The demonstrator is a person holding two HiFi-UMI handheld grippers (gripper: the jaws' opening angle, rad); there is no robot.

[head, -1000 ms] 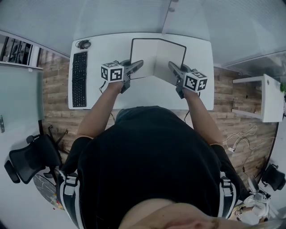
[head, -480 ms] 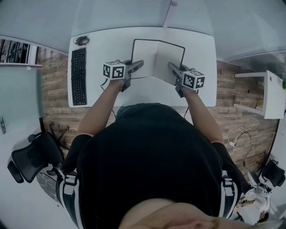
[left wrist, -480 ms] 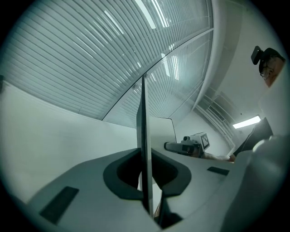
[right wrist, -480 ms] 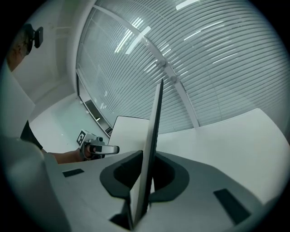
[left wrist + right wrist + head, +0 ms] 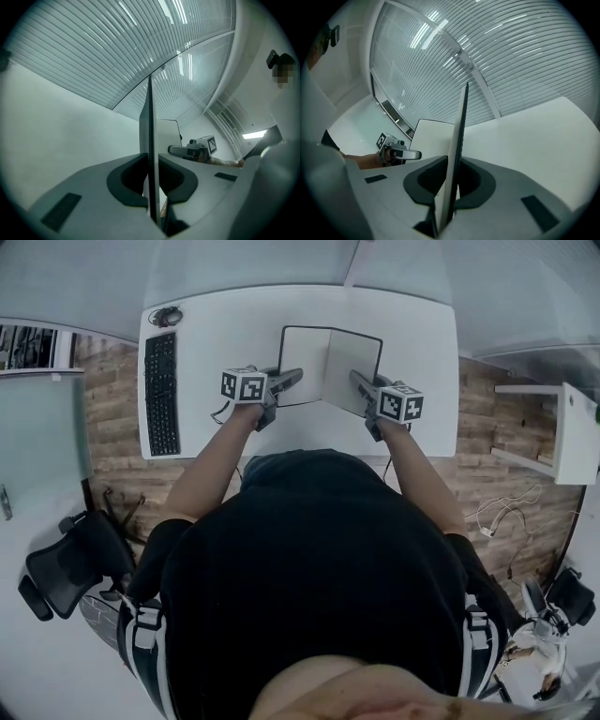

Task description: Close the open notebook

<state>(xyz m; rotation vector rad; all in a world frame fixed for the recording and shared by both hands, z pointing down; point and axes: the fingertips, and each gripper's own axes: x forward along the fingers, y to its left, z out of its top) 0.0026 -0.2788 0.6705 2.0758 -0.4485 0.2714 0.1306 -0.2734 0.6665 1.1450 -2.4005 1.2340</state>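
The black-edged notebook (image 5: 305,360) is partly open in a V above the white desk (image 5: 417,343), its pages facing me. My left gripper (image 5: 291,378) is shut on the near edge of the left cover (image 5: 150,122), which shows edge-on between the jaws of the left gripper (image 5: 151,187). My right gripper (image 5: 357,380) is shut on the right half, a thicker wad of pages and cover (image 5: 457,140) pinched in the right gripper (image 5: 447,192). Each gripper view shows the other gripper across the notebook: the right gripper (image 5: 194,149) and the left gripper (image 5: 396,153).
A black keyboard (image 5: 161,395) lies along the desk's left side, with a small dark object (image 5: 169,315) at the far left corner. A black office chair (image 5: 66,568) stands on the floor at the left. A white side table (image 5: 574,432) stands at the right.
Both grippers have sunk toward the desk with the notebook still held between them. The V of the notebook looks about the same.
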